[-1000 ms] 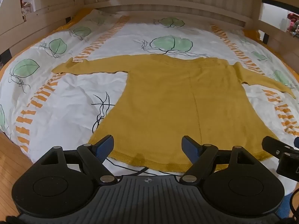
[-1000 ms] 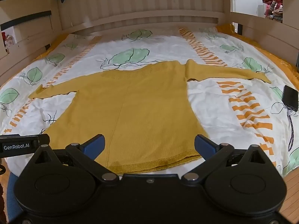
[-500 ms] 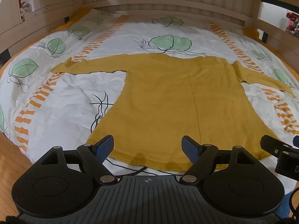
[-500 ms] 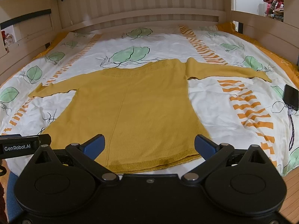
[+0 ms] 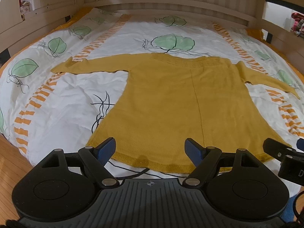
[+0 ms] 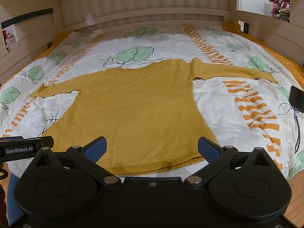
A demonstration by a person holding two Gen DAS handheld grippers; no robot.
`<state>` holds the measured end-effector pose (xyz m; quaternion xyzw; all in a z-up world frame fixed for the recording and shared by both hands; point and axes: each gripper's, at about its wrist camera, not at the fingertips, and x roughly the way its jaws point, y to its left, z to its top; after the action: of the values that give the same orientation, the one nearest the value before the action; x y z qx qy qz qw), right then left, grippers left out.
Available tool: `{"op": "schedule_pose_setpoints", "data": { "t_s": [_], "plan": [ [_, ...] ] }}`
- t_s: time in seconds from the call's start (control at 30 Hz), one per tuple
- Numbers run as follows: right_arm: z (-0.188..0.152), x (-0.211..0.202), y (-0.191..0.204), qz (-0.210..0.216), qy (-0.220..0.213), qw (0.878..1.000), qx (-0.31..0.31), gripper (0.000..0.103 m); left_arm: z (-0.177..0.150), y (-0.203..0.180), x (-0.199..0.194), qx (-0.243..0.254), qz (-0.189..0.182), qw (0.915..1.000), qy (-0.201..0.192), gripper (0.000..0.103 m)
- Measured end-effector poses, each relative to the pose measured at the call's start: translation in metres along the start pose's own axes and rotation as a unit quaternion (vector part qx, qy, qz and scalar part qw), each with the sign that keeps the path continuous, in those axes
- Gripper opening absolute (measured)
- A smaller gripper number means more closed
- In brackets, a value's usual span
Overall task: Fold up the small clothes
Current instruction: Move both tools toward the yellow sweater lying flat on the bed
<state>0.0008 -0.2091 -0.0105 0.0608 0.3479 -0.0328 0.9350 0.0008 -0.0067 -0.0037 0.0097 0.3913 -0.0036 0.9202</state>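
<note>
**Sweater spread flat, folding not yet begun**

The yellow sweater (image 5: 171, 102) lies flat on the bed (image 5: 57, 98), sleeves stretched out to both sides, no fold made. The left gripper (image 5: 150, 148) and right gripper (image 6: 152, 148) hover above its hem, jaws wide apart, holding nothing. A leaf-print cover tops the wooden-railed bed; a phone (image 6: 296, 98) lies at its right edge.

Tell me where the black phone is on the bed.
In the right wrist view, the black phone lies at the bed's right edge on the white leaf-print duvet, beyond the mustard-yellow knitted sweater's right sleeve.
</note>
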Motion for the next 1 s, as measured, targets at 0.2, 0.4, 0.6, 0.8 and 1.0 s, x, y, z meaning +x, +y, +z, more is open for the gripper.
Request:
{"op": "schedule_pose_setpoints", "data": {
  "t_s": [0.2,0.4,0.6,0.8,1.0],
  "plan": [
    [-0.001,0.001,0.000,0.002,0.003,1.000,-0.002,0.101,-0.002,0.000,0.002,-0.002,-0.002,1.0000,0.004,0.079],
    [-0.001,0.004,0.001,0.004,0.008,1.000,-0.004,0.101,-0.003,0.000,0.004,-0.003,-0.002,1.0000,0.008,0.079],
    [-0.002,0.008,0.001,0.007,0.016,1.000,-0.003,0.101,-0.003,0.000,0.008,-0.003,-0.002,0.9999,0.016,0.079],
    [-0.004,0.017,0.002,0.008,0.030,0.999,-0.004,0.101,-0.005,-0.001,0.014,-0.001,-0.003,0.9996,0.026,0.079],
    [-0.005,0.028,0.001,0.012,0.046,0.999,-0.004,0.101,-0.006,-0.002,0.026,0.004,-0.004,0.9991,0.042,0.079]
  ]
}}
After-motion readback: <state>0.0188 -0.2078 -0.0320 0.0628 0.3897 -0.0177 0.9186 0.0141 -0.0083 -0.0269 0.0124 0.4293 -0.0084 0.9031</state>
